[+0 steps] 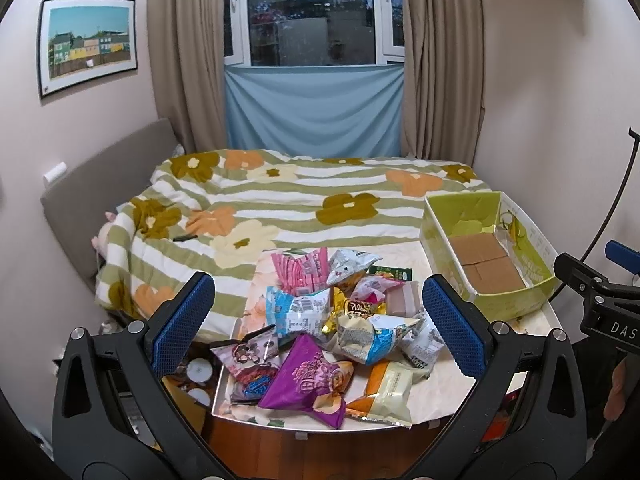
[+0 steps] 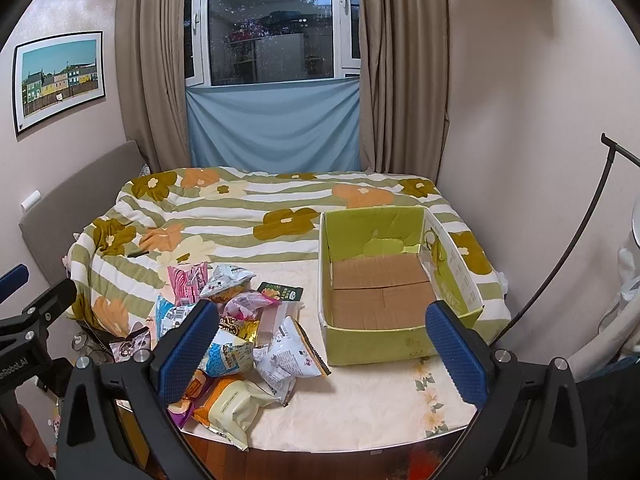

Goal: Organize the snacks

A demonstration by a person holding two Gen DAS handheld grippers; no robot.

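On table [image 2: 360, 408] edge by bed: snack pile [image 1: 324, 332], crinkly mixed bags. Purple bag [image 1: 304, 380] at 6 o'clock of heap, pink striped pack [image 1: 300, 272] at 12, cream-orange pack [image 2: 236, 404] lower right. Gold wrapper [image 1: 360, 308] reads "Pillow". Green cardboard box [image 2: 384, 292] sits at 3 o'clock of pile, apart. Left gripper [image 1: 316, 324] jaws wide open, holding nothing; right gripper [image 2: 320, 348] same. Right gripper body shows "DAS".

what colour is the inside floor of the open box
Plain brown cardboard, inside lime-green walls of the box; the right wrist view shows it best.
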